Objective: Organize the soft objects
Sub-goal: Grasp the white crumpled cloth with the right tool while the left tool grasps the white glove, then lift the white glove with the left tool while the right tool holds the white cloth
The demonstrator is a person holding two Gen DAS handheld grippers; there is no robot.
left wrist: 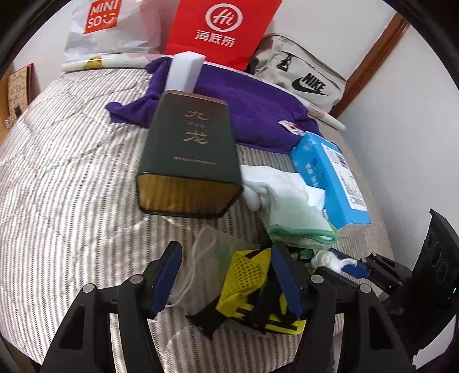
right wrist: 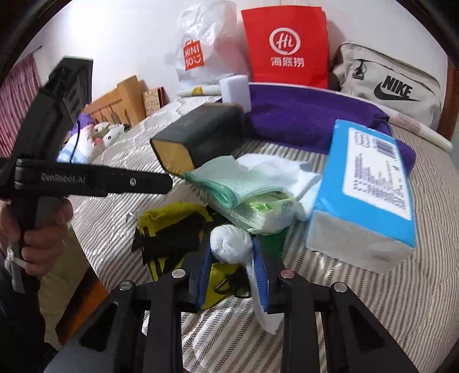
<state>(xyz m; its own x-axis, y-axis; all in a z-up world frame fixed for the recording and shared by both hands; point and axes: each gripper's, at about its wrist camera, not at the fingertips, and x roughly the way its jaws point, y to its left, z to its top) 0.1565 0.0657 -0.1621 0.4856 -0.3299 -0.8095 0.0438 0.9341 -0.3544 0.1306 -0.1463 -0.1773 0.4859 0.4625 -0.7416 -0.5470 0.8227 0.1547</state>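
Observation:
My right gripper (right wrist: 231, 258) is shut on a white rolled bundle (right wrist: 231, 244), whose loose tail hangs below the blue pads. It hovers just above a yellow and black mesh item (right wrist: 172, 226) on the striped bed. My left gripper (left wrist: 226, 266) stands open over that same yellow mesh item (left wrist: 246, 275) and a thin net pouch with a white string (left wrist: 206, 244); nothing is pinched. The white bundle (left wrist: 324, 258) shows at the right of the left wrist view. A green-edged cloth (left wrist: 295, 221) lies over white cloths beside a blue tissue pack (left wrist: 330, 183).
A dark green tin (left wrist: 186, 160) lies on the striped bed cover (left wrist: 71, 186), with a white foam block (left wrist: 183, 74) and a purple towel (left wrist: 246, 109) behind it. A red bag (left wrist: 221, 31), a Miniso bag (left wrist: 100, 25) and a Nike bag (left wrist: 304, 77) line the wall. A hand (right wrist: 37, 238) holds the left handle.

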